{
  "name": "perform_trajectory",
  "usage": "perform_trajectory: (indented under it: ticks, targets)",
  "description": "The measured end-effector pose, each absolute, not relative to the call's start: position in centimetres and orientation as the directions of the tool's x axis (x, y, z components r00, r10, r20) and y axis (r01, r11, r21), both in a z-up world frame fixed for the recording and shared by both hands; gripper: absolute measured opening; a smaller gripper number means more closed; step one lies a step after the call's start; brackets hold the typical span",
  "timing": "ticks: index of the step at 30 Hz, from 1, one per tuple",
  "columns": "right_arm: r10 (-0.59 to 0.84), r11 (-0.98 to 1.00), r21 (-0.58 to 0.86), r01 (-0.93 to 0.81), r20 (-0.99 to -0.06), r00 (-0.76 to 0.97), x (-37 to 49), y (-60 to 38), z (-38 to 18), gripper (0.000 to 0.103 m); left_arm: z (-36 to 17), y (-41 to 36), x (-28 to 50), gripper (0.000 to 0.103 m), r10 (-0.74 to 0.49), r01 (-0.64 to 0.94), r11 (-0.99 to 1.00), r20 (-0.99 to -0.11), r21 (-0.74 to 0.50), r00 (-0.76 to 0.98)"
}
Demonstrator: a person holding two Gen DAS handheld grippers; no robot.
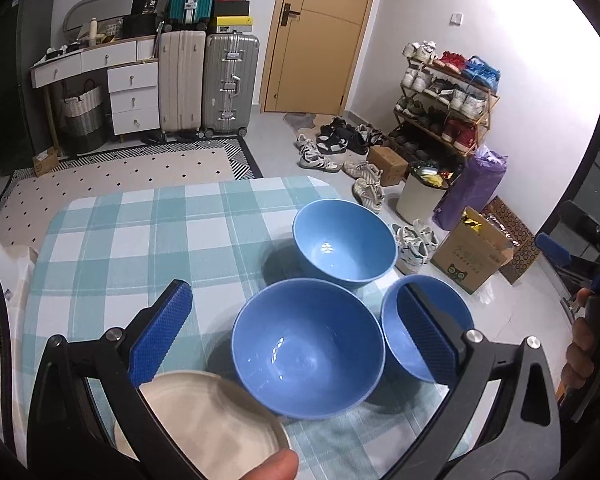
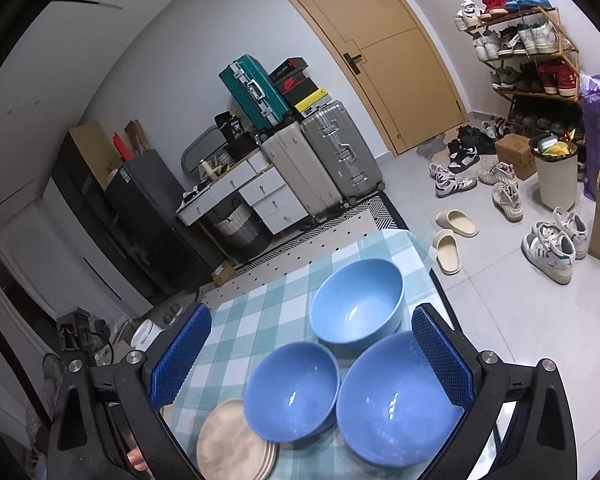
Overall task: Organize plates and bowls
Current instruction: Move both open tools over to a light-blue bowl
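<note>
Both grippers, left (image 1: 296, 320) and right (image 2: 312, 356), wide open, empty. Risk: 3 bowls (image 1: 306, 346) crowd table edge (image 2: 430, 264); clumsy nudge tips 1 off.

Dim indoor light, blown-out glare upper right, strong fisheye edge warping

The tabletop (image 1: 140, 240) is covered by a teal-and-white checked cloth (image 1: 112, 264) with a rounded far corner. Three blue bowls stand upright on it, close together: the far bowl (image 1: 345, 240) right of the frame's centre, the middle bowl (image 1: 306, 346) below it, and the right bowl (image 1: 416, 332) beside that, partly hidden. At the lower left of the frame a stack of beige plates (image 1: 216, 420) lies flat, just beside the middle bowl
</note>
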State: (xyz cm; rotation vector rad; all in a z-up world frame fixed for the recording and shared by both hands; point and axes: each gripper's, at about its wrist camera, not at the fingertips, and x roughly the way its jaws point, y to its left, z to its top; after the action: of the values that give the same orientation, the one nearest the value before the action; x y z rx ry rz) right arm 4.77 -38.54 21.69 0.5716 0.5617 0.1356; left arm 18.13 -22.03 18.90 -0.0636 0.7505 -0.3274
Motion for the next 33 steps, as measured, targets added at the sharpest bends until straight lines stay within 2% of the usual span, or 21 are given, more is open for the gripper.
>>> perform_trajectory:
  ticks: [19,33]
  targets:
    - [0.285,0.884,0.464,0.057,-0.632,0.721,15.1,-39.9,15.0,0.102,13.5,-27.1,29.3,0.102,-0.287,0.275,0.951,-0.727,-0.14,0.624]
    - [0.249,0.913,0.395,0.106,-0.742,0.622,20.8,-40.0,9.5,0.102,6.5,-26.8,36.4,0.102,-0.25,0.21,0.965,-0.782,-0.155,0.571]
